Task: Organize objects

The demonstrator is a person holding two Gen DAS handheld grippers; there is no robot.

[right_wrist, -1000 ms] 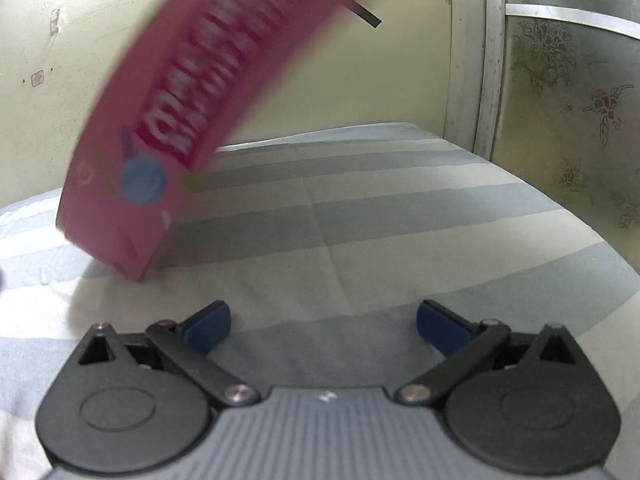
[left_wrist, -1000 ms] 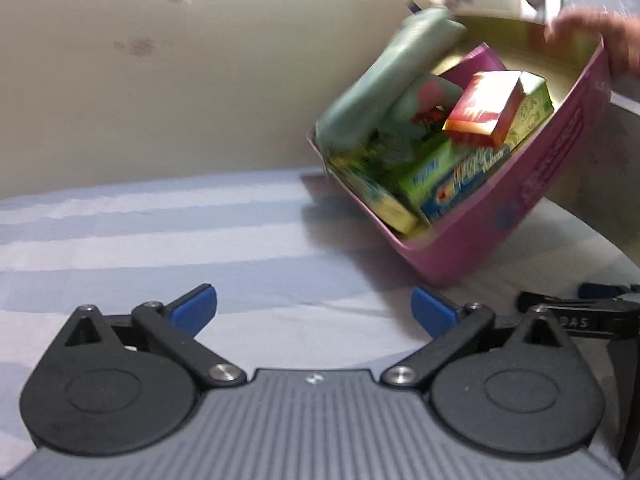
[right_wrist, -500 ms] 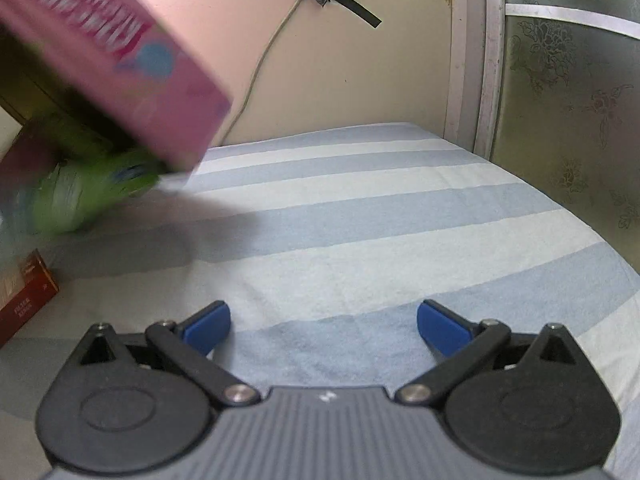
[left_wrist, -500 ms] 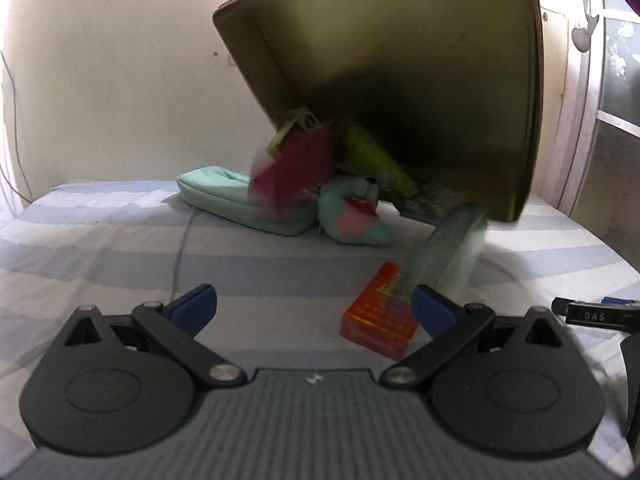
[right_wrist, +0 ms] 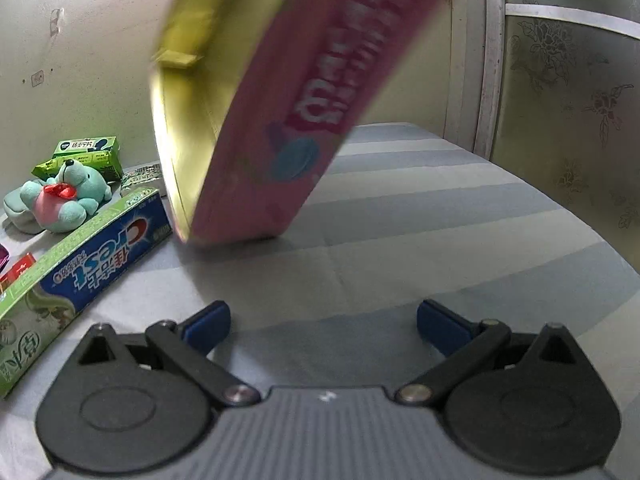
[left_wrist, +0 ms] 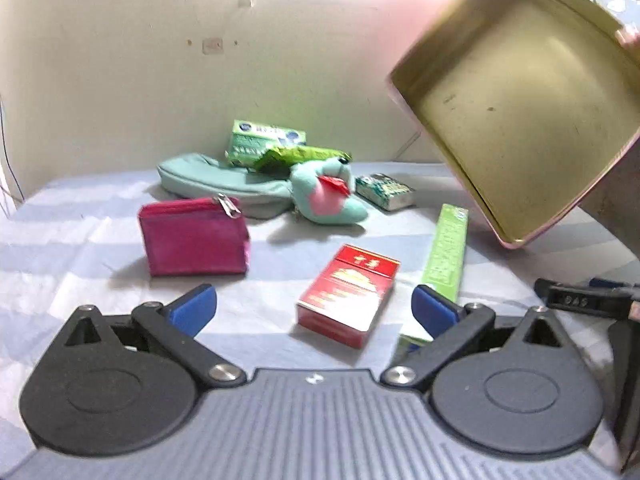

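A pink tin box [left_wrist: 516,108] with a gold inside hangs tilted and empty in the air at the right, held by a hand; it also fills the right wrist view [right_wrist: 280,100]. Scattered on the striped bed are a red pack [left_wrist: 348,290], a magenta zip pouch [left_wrist: 194,236], a green toothpaste box [left_wrist: 446,252] [right_wrist: 80,264], a teal plush toy [left_wrist: 326,198] [right_wrist: 60,196], a teal pencil case [left_wrist: 216,184] and green boxes [left_wrist: 264,142]. My left gripper [left_wrist: 314,306] is open, just short of the red pack. My right gripper [right_wrist: 324,322] is open and empty.
A small green-white pack [left_wrist: 384,192] lies behind the plush. The other gripper's black body [left_wrist: 584,304] rests at the right edge. A wall runs behind the bed; a patterned glass panel [right_wrist: 568,100] stands at the right. Striped sheet [right_wrist: 440,220] lies ahead of the right gripper.
The tin was tipped over and its contents fell onto the bed. It has since been lifted up and to the right, empty. Both grippers stayed still and open.
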